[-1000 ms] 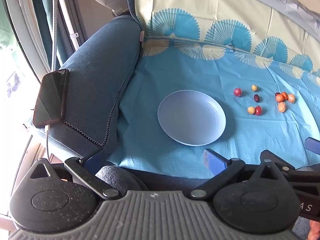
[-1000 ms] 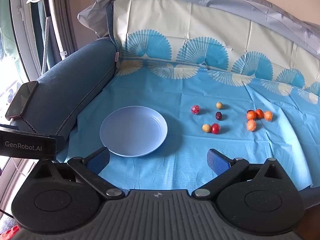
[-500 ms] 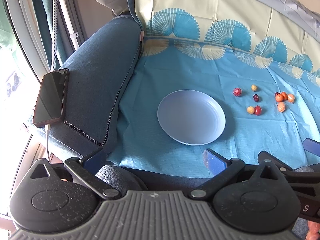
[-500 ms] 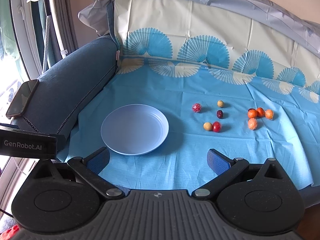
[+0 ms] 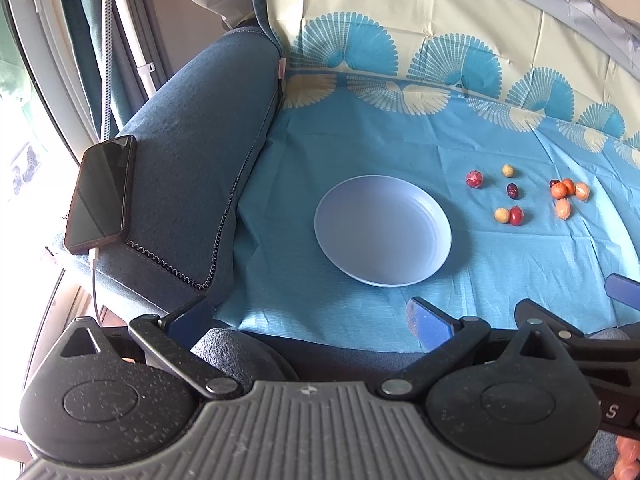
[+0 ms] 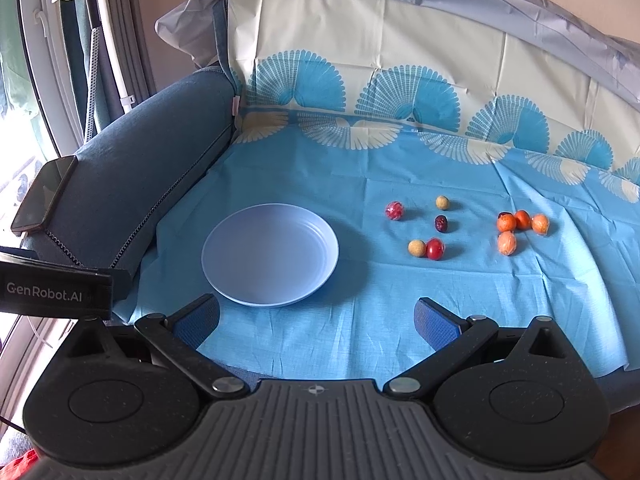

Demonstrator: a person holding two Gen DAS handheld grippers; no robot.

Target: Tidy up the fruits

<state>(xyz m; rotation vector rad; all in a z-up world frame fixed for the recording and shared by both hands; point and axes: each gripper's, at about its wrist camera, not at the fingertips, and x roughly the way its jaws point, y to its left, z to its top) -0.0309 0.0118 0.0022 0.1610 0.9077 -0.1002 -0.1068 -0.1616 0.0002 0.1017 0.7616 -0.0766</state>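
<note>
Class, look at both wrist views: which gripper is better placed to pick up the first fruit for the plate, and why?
Probably the right gripper: the red fruit lies ahead of its open jaws, while the left gripper faces the empty plate and sofa arm.

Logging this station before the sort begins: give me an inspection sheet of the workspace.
Surface: blue patterned cloth over a sofa seat.
Job's things: empty plate; five mixed fruits and an orange cluster lie loose to its right.
Clutter: phone on the armrest.
Grippers: left gripper and right gripper open, holding nothing.
Cables: white cable plugged into the phone.
Surroundings: curtain, window at left.
</note>
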